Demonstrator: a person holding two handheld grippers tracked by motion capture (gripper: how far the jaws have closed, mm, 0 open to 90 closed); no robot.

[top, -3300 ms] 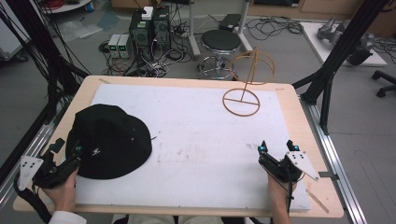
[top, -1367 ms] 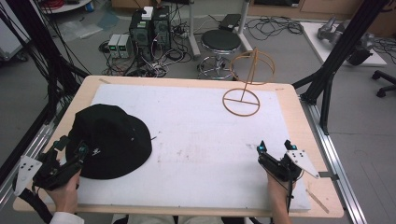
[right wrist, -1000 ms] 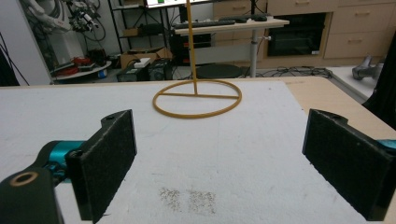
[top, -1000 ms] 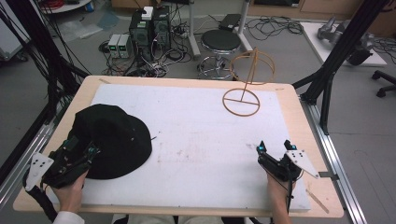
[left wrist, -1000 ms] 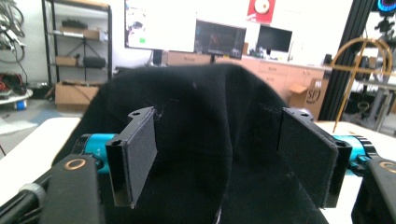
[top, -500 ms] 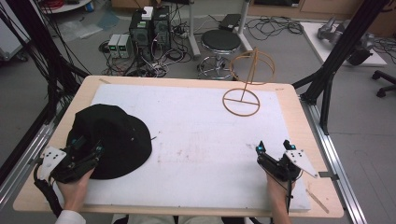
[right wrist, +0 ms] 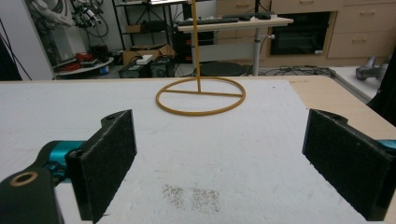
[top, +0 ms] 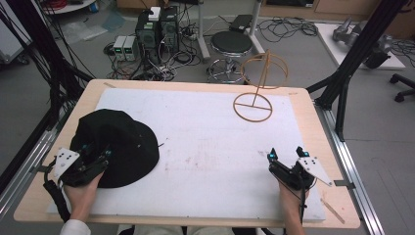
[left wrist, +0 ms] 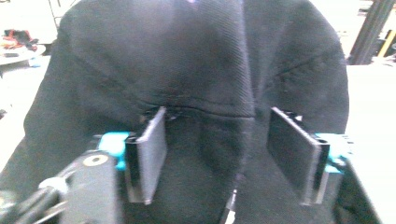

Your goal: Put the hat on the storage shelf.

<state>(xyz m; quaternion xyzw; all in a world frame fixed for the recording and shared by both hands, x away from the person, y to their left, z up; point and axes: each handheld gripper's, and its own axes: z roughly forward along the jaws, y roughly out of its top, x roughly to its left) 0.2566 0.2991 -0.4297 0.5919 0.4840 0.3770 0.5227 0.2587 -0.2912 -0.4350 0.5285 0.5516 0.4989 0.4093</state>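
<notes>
A black bucket hat (top: 122, 142) lies crown up at the left of the white mat (top: 210, 142). My left gripper (top: 98, 152) sits over the hat's near brim. In the left gripper view its jaws have just been closing and straddle a raised fold of the hat (left wrist: 196, 60), with a gap still showing at the left gripper (left wrist: 217, 154) pads. A yellow wire hat stand (top: 253, 104) rises at the far right of the mat. My right gripper (top: 285, 152) rests near the front right, open, with nothing between its jaws; it (right wrist: 224, 158) faces the stand (right wrist: 196, 56).
The mat covers a wooden table (top: 313, 122) with a black frame post (top: 342, 83) at the far right corner. Beyond the far edge stand a round stool (top: 234, 44), computer boxes and cables on the floor.
My left hand has slid rightward and forward onto the hat's near brim. The right gripper has stayed where it was.
</notes>
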